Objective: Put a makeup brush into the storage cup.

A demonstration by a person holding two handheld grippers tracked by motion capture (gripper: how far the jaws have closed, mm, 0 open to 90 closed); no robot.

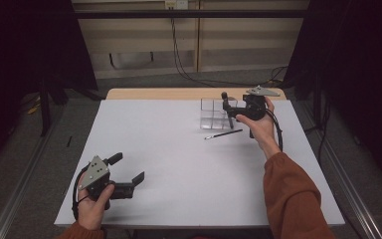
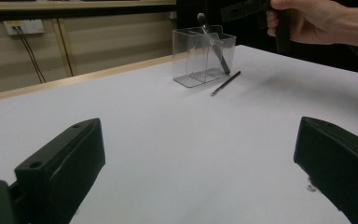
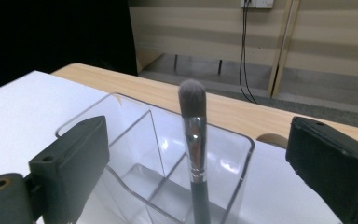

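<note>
Over the clear organizer (image 1: 214,113) at the table's far right, we are holding our right gripper (image 3: 196,154) with jaws spread wide, gripping nothing; the makeup brush (image 3: 193,140) is standing bristles-up inside, ready to stay. Our left gripper (image 1: 127,175) is idling open, empty. A thin brush (image 1: 223,134) is lying beside the organizer, obstructing nothing.

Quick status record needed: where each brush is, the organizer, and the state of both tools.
organizer: clear, divided organizer, far right part of the white table
brush one: makeup brush standing in the organizer, bristles up, leaning
brush two: thin brush lying flat on the table just in front of the organizer
right tool: right tool at the organizer, jaws wide, standing brush between them, not touching it
left tool: left tool near left, jaws open, nothing held
</note>
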